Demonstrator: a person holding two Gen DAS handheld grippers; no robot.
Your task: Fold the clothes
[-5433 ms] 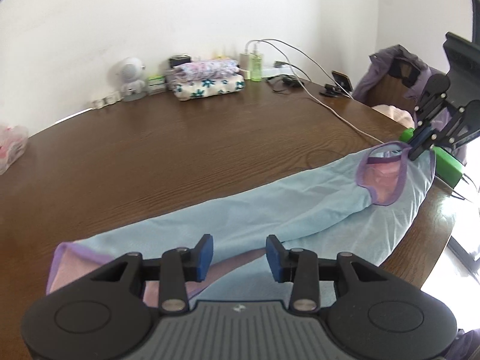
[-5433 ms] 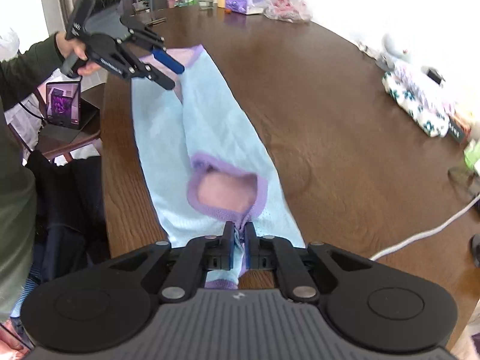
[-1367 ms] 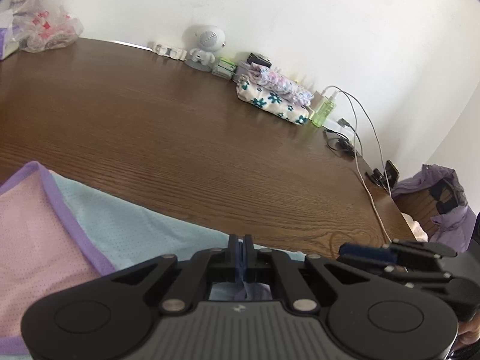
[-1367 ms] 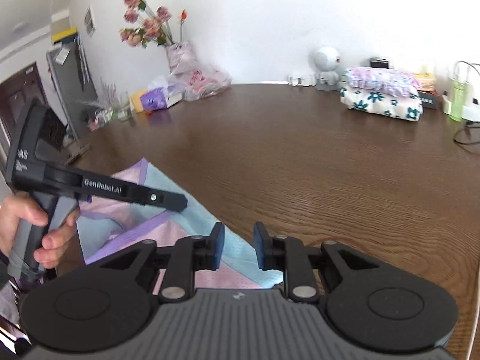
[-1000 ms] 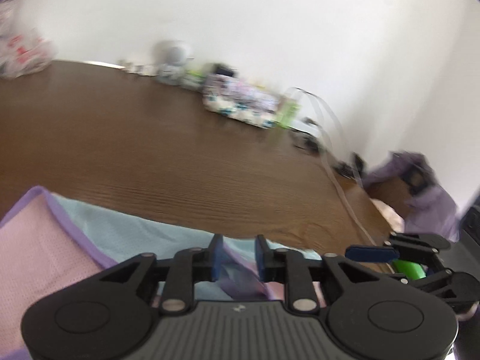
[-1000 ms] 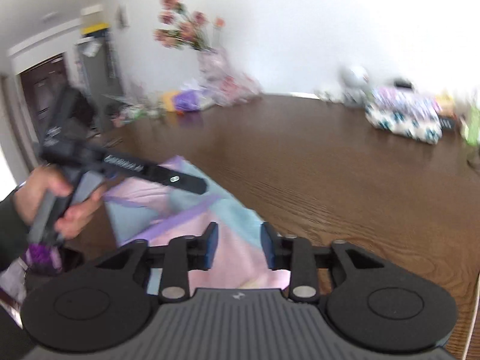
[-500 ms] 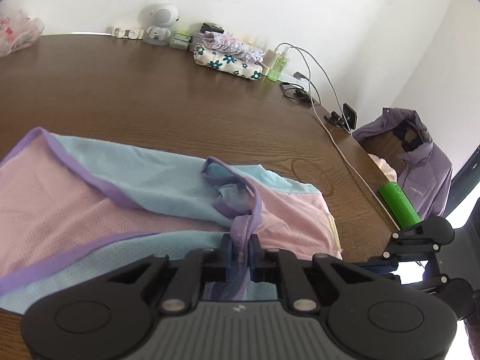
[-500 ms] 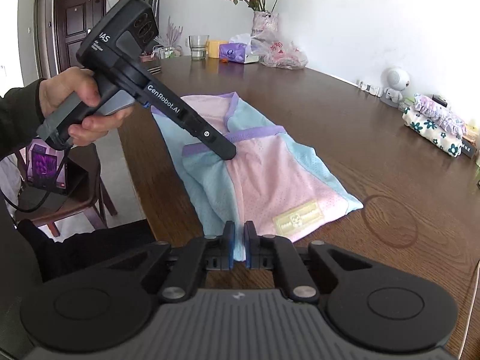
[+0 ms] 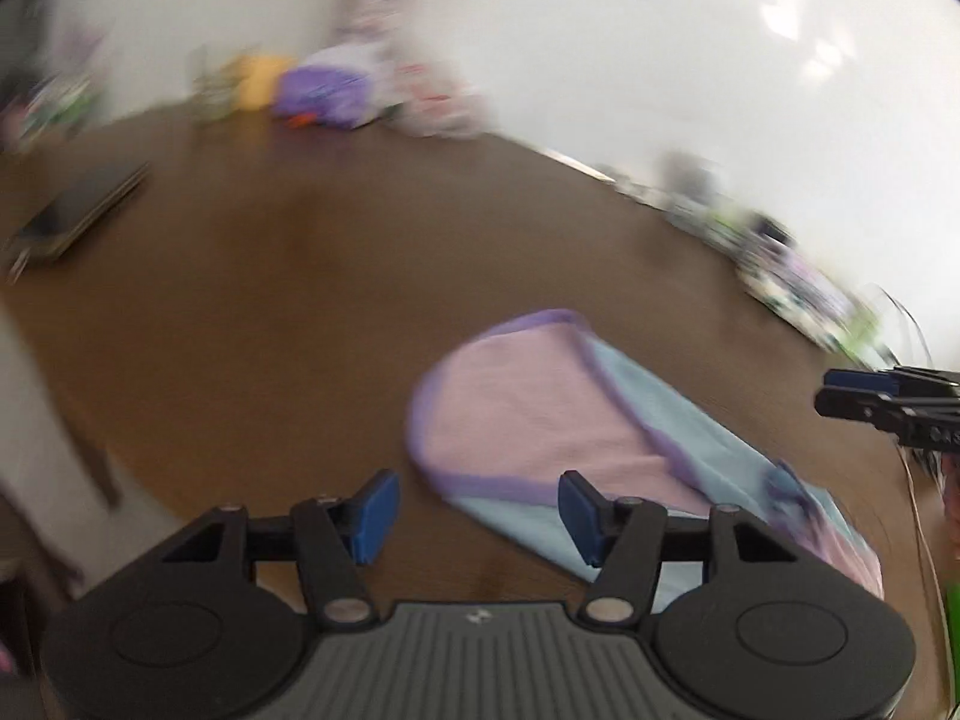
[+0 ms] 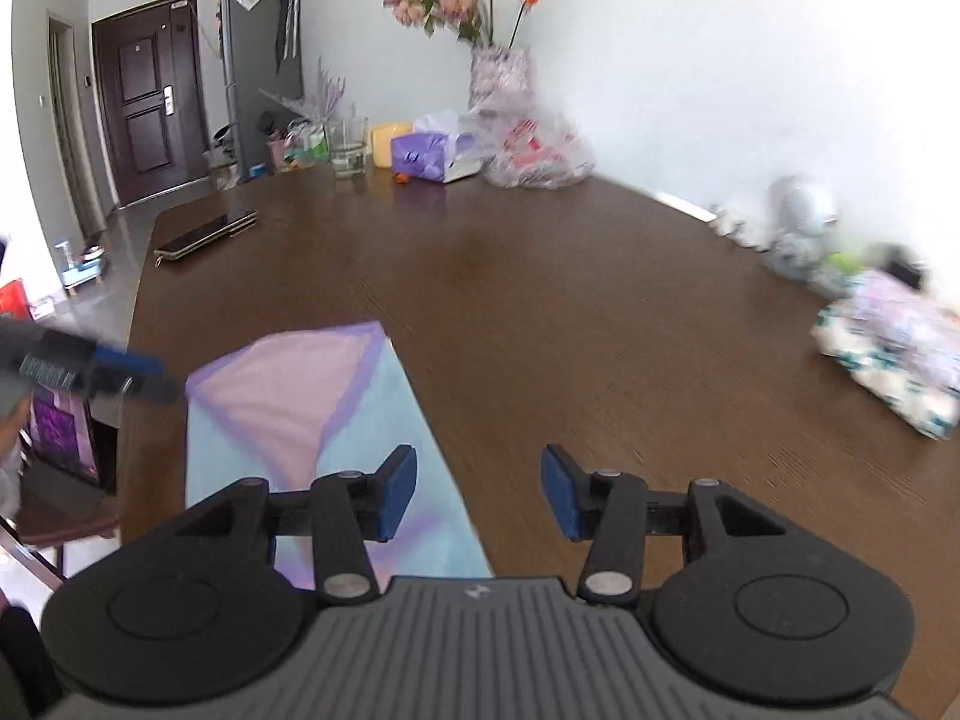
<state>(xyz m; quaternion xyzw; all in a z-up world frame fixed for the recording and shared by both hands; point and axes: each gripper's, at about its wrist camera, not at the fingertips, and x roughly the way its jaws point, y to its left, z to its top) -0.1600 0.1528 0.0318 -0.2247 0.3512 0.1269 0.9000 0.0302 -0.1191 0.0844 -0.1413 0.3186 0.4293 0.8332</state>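
Right wrist view is showing the brown table (image 10: 600, 312) carrying the folded pink and blue garment (image 10: 312, 414), which is lying flat near its front edge. Over it, the right gripper (image 10: 478, 491) is hanging with jaws just opening, nothing between them. Beside the cloth's rounded end, the left gripper (image 9: 474, 510) is likewise spreading its jaws, gripping nothing.

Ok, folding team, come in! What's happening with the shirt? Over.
Left gripper and right gripper just opened, nothing between the jaws. Pink-and-blue shirt folded on the table, near its edge. Nothing in the way.
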